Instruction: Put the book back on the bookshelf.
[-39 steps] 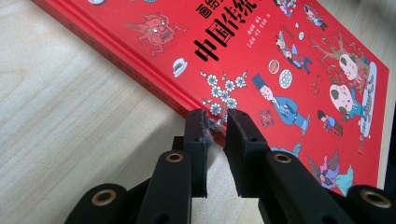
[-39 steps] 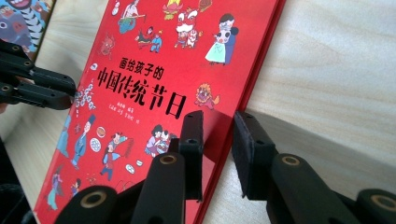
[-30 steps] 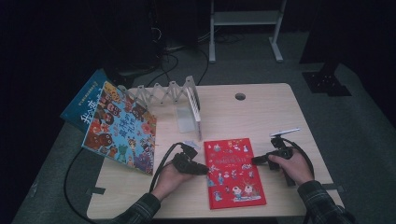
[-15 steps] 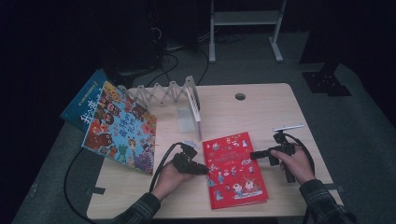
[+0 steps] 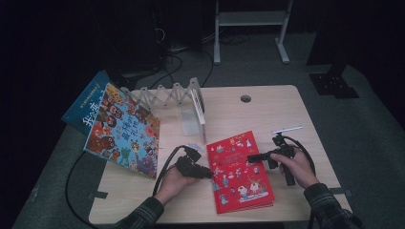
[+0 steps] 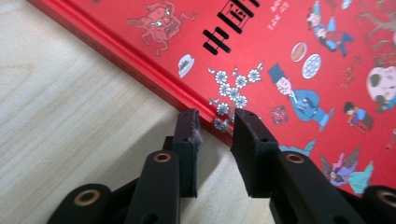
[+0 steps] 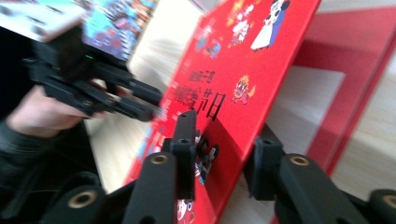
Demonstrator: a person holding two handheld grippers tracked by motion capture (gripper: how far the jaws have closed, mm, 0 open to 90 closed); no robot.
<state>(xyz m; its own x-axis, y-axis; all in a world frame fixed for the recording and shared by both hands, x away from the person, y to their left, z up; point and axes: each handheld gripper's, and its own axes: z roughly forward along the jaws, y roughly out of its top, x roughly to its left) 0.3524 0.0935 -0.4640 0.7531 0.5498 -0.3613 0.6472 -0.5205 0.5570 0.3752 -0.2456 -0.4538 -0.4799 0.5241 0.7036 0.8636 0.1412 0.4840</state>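
At the red book's [image 5: 241, 174] spine side we ease our left gripper [image 6: 215, 126], jaws just parting, nothing pinched; across the table [image 5: 267, 109] (book's long axis runs away from us) our right gripper [image 7: 219, 140] clamps the lifted front cover.

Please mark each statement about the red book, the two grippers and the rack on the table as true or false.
1. The right gripper pinches the front cover of the red book. True.
2. The red book lies fully closed. False: its cover is lifted at the right edge.
3. The left gripper is at the book's spine edge. True.
4. The white rack holds the red book. False: the book lies on the table.
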